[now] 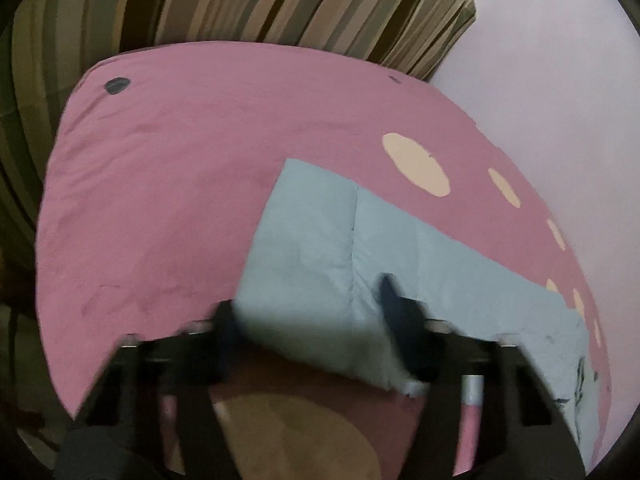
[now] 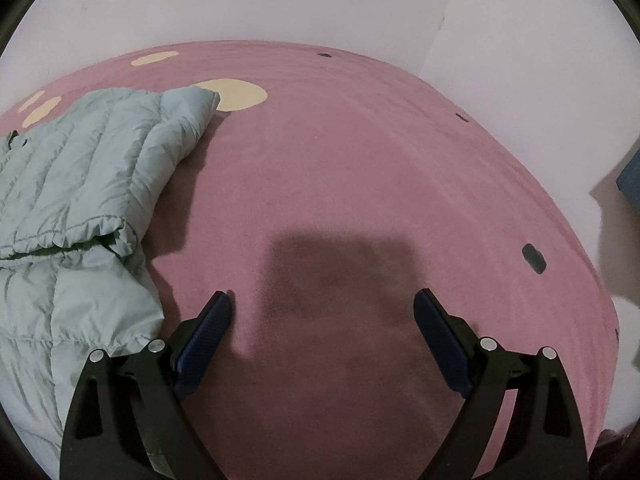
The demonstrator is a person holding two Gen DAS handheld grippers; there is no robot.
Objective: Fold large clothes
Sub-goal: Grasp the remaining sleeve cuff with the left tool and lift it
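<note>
Pink bedspread (image 1: 168,200): covers the whole surface, lightly creased; cream oval spots (image 1: 416,164) run along its right edge in the left wrist view and sit far left in the right wrist view (image 2: 234,94). Small dark grey patches (image 2: 534,258) scattered near its edges, one at far left (image 1: 117,85).
Striped curtain (image 1: 240,0): brown, olive and tan bands, beyond the far edge.
Pale wall (image 2: 280,0): plain, with a corner seam at far right.
Dark blue object (image 2: 630,184): at right edge, mostly cut off.

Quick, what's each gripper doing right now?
Left gripper: open, straddling the pale blue puffer jacket.
Right gripper: open, empty, over the pink bedspread.
</note>
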